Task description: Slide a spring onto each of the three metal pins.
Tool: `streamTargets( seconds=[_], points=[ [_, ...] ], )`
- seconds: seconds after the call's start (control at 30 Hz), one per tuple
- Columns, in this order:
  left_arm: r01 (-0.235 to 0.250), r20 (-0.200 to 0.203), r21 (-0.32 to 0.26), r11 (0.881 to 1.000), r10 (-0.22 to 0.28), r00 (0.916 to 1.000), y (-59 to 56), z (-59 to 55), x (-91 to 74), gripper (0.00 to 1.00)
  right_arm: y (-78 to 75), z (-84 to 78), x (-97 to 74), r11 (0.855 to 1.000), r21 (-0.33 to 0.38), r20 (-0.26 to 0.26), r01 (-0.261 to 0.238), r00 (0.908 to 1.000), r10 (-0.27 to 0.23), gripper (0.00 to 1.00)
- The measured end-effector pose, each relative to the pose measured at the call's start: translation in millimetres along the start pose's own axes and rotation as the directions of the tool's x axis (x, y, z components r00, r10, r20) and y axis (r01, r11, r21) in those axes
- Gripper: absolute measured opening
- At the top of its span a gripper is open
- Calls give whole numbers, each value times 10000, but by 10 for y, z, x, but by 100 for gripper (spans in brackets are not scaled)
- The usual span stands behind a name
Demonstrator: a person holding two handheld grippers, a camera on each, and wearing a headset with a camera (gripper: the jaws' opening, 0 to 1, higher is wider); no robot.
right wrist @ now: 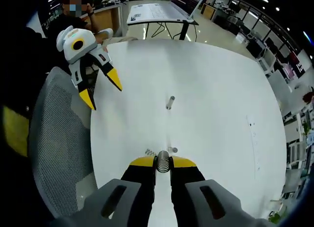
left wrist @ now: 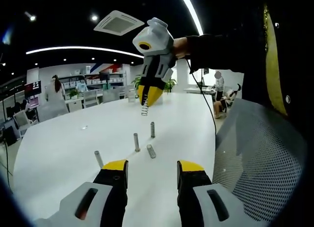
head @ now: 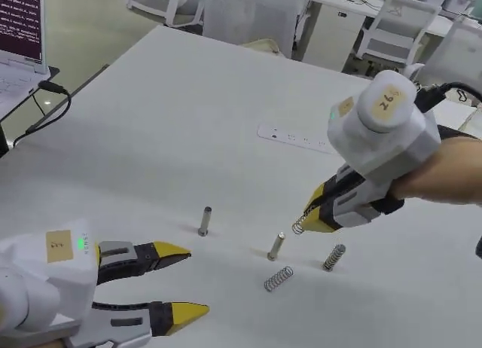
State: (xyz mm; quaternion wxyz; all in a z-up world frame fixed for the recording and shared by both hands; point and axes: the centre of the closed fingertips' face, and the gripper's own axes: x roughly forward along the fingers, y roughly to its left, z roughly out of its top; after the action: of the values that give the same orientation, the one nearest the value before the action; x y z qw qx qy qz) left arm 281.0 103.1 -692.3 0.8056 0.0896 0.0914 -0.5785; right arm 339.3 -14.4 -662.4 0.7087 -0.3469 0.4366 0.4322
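The left gripper (head: 197, 280), nearest, sits at the lower left with its fingers spread. On the white surface (head: 173, 129) stand a bare pin (head: 205, 221), a second bare pin (head: 276, 246) with a loose spring (head: 279, 279) lying beside it, and a spring-covered pin (head: 334, 257). The right gripper (head: 310, 220) pinches a held spring (head: 299, 227) near the second bare pin's top.

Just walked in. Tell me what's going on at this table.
A person is fitting springs onto three metal pins on the white table. The right hand-held gripper is shut on a spring, held in the air close to the bare middle pin. In the head view, the right-hand pin already wears a spring and the left pin is bare. One loose spring lies flat nearby. The left hand-held gripper hangs open, holding nothing.
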Motion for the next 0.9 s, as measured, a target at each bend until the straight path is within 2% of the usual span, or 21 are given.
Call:
streamTargets(
  seconds=[0.2, 0.53, 0.9],
  points=[
    [-75, 14, -105, 9999, 75, 10000, 4, -16, -17, 35, -92, 2, 101, 10000, 66, -147, 65, 9999, -64, 8],
    [-179, 22, -200, 9996, 179, 9998, 17, -35, -23, 35, -179, -53, 325, 9995, 212, -564, -242, 9981, 254, 8],
    [-339, 62, -289, 9990, 341, 9994, 71, -60, -41, 38, -237, -123, 454, 9989, 266, -916, -377, 9950, 399, 8]
  ],
)
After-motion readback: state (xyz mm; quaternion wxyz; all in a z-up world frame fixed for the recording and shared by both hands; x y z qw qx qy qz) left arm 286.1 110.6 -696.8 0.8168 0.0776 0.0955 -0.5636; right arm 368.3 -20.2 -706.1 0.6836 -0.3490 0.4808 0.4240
